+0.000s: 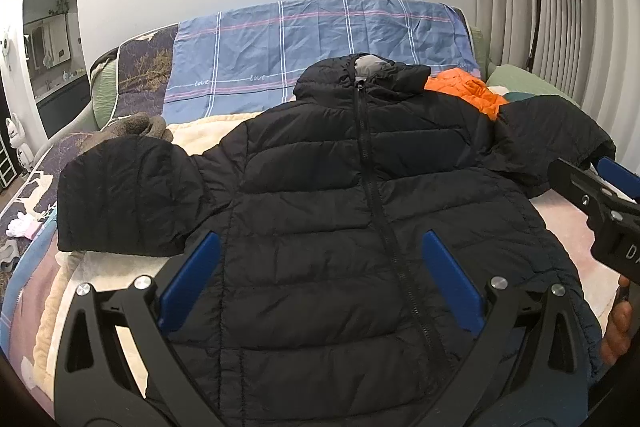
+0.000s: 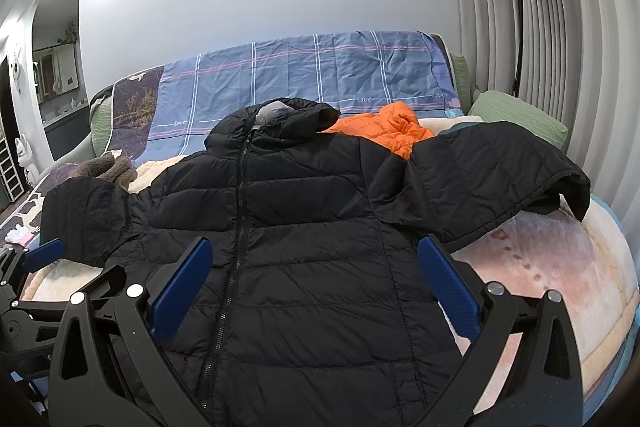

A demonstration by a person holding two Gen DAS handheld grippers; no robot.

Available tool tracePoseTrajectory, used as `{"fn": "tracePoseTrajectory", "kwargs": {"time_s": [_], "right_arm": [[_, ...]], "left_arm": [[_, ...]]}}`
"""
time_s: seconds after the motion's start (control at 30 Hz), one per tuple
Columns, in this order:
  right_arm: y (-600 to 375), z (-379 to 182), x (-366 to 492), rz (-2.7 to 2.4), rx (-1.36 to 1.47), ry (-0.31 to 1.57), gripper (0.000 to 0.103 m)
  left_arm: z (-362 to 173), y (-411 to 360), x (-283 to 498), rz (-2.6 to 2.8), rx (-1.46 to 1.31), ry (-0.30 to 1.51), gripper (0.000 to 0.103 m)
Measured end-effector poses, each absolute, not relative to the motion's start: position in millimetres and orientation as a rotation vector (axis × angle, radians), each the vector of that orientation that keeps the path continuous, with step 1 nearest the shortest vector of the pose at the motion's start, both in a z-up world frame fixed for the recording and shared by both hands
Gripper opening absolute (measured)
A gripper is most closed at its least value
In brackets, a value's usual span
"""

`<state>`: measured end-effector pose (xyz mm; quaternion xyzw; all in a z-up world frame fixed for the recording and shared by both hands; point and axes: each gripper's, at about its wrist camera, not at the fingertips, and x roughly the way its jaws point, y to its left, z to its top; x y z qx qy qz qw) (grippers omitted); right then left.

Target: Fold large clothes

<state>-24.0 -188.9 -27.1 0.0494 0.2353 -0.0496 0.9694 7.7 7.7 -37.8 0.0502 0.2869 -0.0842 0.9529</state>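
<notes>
A black puffer jacket [image 1: 328, 195] [image 2: 304, 227] lies face up on the bed, zipped, sleeves spread to both sides, hood at the far end. My left gripper [image 1: 320, 247] hovers open over the jacket's lower left front, blue pads wide apart with nothing between them. My right gripper [image 2: 316, 259] is open too, over the lower right front near the right sleeve [image 2: 492, 183]. In the left wrist view the right gripper [image 1: 600, 179] shows at the right edge by the sleeve cuff. The left gripper [image 2: 40, 255] appears at the left edge of the right wrist view.
An orange puffer jacket [image 2: 384, 131] lies behind the black one's right shoulder. A grey-brown fuzzy garment [image 1: 140, 127] sits at the left. A blue checked sheet [image 1: 312, 47] covers the headboard. Green pillow [image 2: 516, 119] and floor lamp [image 2: 516, 7] stand at the right. A hand [image 1: 618, 327] shows at right.
</notes>
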Motion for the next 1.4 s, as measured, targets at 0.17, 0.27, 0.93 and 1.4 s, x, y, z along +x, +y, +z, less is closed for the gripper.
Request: {"fn": "tracePoseTrajectory", "kwargs": {"time_s": [0.17,0.27,0.93,1.4], "right_arm": [[-192,-27,-22,-0.098,0.108,0.471,0.102],[-199,-28,-20,-0.112,0.140,0.470,0.102],[-302,19,198,0.235,0.469,0.760,0.078],[-353,-71,398,0.327,0.936,0.937,0.080]], "left_arm": [[-36,6,10,-0.179,0.100,0.584,0.101],[-35,8,14,-0.178,0.087,0.590,0.101],[41,22,213,-0.436,-0.067,0.667,0.101],[-49,33,454,-0.400,-0.355,1.002,0.101]]}}
